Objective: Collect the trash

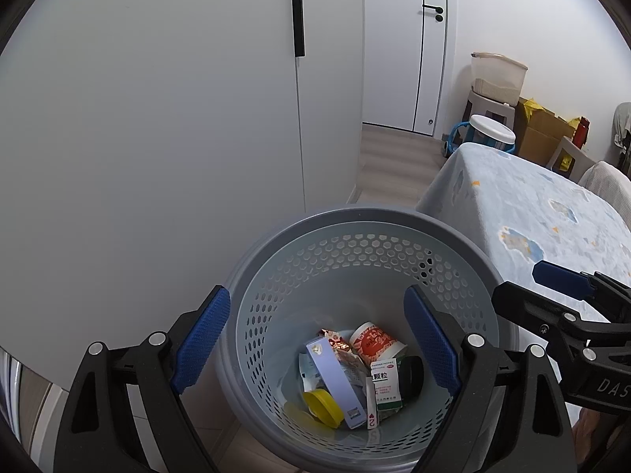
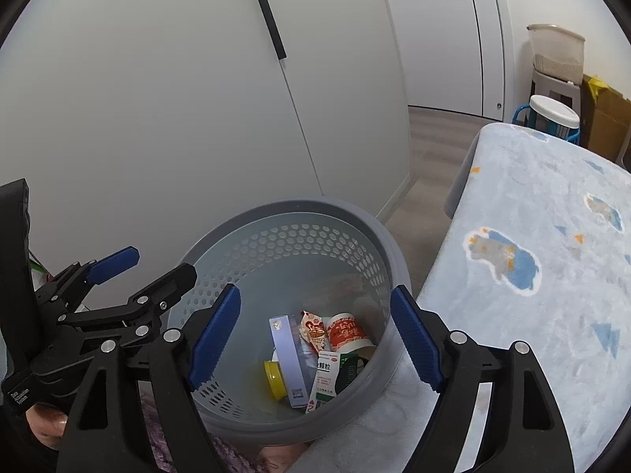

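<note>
A grey perforated waste basket [image 1: 355, 220] stands on the floor beside the table; it also shows in the right wrist view [image 2: 299, 207]. Inside lie a red-and-white cup [image 1: 374, 341], a purple box [image 1: 335, 382], a yellow lid [image 1: 321, 406], a green-and-white sachet [image 1: 388, 388] and a red snack wrapper [image 1: 335, 341]. My left gripper [image 1: 317, 335] is open and empty above the basket. My right gripper [image 2: 315, 329] is open and empty above it too, and shows at the right of the left wrist view [image 1: 524, 287].
A table with a light blue patterned cloth [image 2: 552, 276] stands right of the basket. White cabinet doors [image 1: 157, 118] rise behind it. A white-lidded jar [image 1: 493, 130], a stool with a plastic bin [image 1: 497, 75] and a cardboard box [image 1: 544, 134] stand at the far wall.
</note>
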`<state>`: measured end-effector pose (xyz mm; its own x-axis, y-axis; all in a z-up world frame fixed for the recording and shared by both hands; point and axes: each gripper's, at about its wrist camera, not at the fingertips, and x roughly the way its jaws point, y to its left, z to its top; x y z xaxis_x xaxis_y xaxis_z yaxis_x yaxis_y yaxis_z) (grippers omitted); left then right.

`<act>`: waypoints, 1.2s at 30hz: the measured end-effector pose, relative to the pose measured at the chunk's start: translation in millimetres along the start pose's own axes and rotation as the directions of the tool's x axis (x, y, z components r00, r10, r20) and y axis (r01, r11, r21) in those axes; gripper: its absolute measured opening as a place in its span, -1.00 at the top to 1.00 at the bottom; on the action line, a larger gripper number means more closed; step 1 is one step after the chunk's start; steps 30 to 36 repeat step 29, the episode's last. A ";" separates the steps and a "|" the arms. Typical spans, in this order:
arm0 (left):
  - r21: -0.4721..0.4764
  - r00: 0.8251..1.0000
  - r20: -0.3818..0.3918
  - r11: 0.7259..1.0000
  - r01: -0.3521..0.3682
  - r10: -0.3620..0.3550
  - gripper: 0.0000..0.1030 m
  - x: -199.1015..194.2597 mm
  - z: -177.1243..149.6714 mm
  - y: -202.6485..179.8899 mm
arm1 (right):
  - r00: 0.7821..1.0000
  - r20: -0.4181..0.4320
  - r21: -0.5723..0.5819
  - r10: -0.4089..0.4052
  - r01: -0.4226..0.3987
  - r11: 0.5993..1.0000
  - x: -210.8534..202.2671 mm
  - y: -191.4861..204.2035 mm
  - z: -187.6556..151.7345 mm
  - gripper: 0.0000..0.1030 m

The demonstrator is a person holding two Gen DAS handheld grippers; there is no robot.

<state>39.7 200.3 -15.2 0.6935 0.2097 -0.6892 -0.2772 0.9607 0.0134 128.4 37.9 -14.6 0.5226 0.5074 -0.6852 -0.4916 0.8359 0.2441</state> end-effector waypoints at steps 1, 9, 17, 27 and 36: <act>0.001 1.000 0.000 1.000 -0.001 0.001 -0.66 -0.1 -0.2 -0.2 | 1.000 -0.001 -0.001 -0.001 0.001 1.000 0.2 0.4 -0.1 -0.50; 0.001 1.000 -0.001 1.000 0.000 0.000 -0.66 -0.1 -0.2 -0.2 | 1.000 -0.001 -0.001 0.000 0.000 1.000 0.0 0.9 0.2 -0.51; 0.000 1.000 0.000 1.000 0.001 -0.001 -0.66 -0.8 -0.7 -0.8 | 1.000 -0.002 -0.001 0.000 0.000 1.000 0.3 1.2 0.0 -0.51; 0.000 1.000 0.000 1.000 -0.003 0.003 -0.66 -0.5 -0.4 -1.3 | 1.000 -0.001 0.001 0.002 -0.002 1.000 -0.6 2.2 -0.4 -0.51; 0.001 1.000 0.001 1.000 -0.002 0.002 -0.66 -1.0 -0.5 -1.4 | 1.000 -0.001 0.001 0.002 -0.002 1.000 -0.8 2.2 -0.5 -0.51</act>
